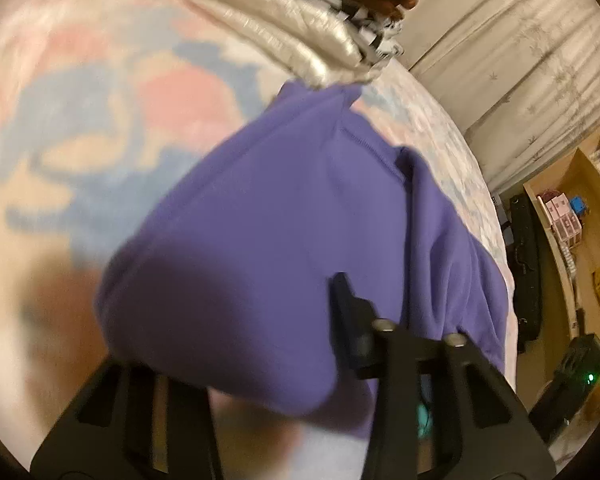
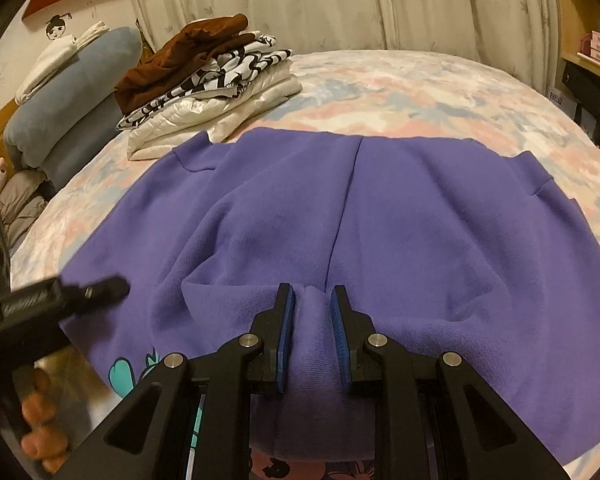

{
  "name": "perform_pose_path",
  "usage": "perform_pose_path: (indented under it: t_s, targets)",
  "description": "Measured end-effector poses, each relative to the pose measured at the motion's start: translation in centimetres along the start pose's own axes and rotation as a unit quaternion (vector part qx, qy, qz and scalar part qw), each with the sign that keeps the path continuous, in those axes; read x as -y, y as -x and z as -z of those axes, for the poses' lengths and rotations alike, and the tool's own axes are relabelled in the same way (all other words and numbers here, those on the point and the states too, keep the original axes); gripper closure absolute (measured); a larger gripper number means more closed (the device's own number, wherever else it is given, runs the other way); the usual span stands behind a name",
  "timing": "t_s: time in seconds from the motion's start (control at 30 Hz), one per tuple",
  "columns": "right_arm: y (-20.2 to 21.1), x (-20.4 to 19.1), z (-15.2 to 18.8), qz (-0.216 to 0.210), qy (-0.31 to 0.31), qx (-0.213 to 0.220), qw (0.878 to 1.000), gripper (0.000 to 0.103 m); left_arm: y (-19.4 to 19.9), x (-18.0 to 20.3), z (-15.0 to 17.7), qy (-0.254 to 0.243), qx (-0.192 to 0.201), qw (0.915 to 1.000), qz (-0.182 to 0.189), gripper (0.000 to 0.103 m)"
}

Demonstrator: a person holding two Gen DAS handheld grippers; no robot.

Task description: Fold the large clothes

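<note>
A large purple sweatshirt [image 2: 420, 208] lies spread on the flowered bedspread [image 2: 420, 88], a seam running down its middle. My right gripper [image 2: 312, 308] is shut on a raised fold of its near edge, pinched between the blue pads. In the right wrist view my left gripper [image 2: 112, 286] reaches in from the left onto the garment's left edge, held by a hand [image 2: 36, 412]. The left wrist view is blurred: the purple sweatshirt [image 1: 280, 200] bulges over the left gripper [image 1: 304, 292] and hides one finger, and the cloth sits between the jaws.
A stack of folded clothes [image 2: 212, 80], brown on top, sits at the back left of the bed. Blue pillows [image 2: 72, 92] lie along the headboard. Curtains [image 2: 340, 4] hang behind. Wooden shelves [image 1: 572, 208] and dark bags stand beside the bed.
</note>
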State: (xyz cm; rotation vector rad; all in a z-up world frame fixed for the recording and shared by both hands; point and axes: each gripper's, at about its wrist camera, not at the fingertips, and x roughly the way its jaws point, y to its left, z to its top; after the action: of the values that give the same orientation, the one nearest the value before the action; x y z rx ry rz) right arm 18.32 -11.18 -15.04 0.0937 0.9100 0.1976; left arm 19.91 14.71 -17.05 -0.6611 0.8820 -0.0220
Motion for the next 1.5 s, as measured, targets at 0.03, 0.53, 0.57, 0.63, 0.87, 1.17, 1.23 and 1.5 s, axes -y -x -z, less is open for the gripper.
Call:
perform_pose_path:
  t_s: [0.03,0.53,0.57,0.63,0.87,1.17,1.23,1.5]
  targets:
    - [0.2,0.0,0.2,0.000,0.000,-0.003,1.000,0.084,0.3,1.0,-0.3,-0.020,0.015,0.9997,0.004,0.083]
    - [2.0,6.0,1.0,-0.107,-0.137,-0.026,0.985,0.084,4.6,22.4,4.7,-0.359,0.119,0.9145,0.145,0.088]
    - [2.5,6.8,1.3,-0.118,-0.147,-0.027,0.982,0.084,4.4,23.8,5.5,-0.377,0.118,0.9062,0.151,0.088]
    - [3.6,8.4,1.7,-0.134,-0.164,-0.031,0.977,0.083,4.0,25.9,6.9,-0.405,0.115,0.8934,0.157,0.088]
    - [11.7,18.0,4.7,-0.012,-0.234,0.033,0.971,0.077,1.0,32.4,13.3,-0.457,0.060,0.8723,0.164,0.088]
    - [14.6,24.2,7.2,0.063,-0.298,0.073,0.950,0.077,-9.2,35.5,25.4,-0.565,-0.031,0.8210,0.074,0.088]
    - [14.4,24.1,7.7,0.059,-0.304,0.069,0.948,0.078,-10.0,35.6,27.1,-0.592,-0.013,0.8041,0.053,0.088]
    - [13.7,26.0,9.2,0.050,-0.312,0.062,0.947,0.077,-9.7,36.9,26.6,-0.593,-0.021,0.8006,0.086,0.063]
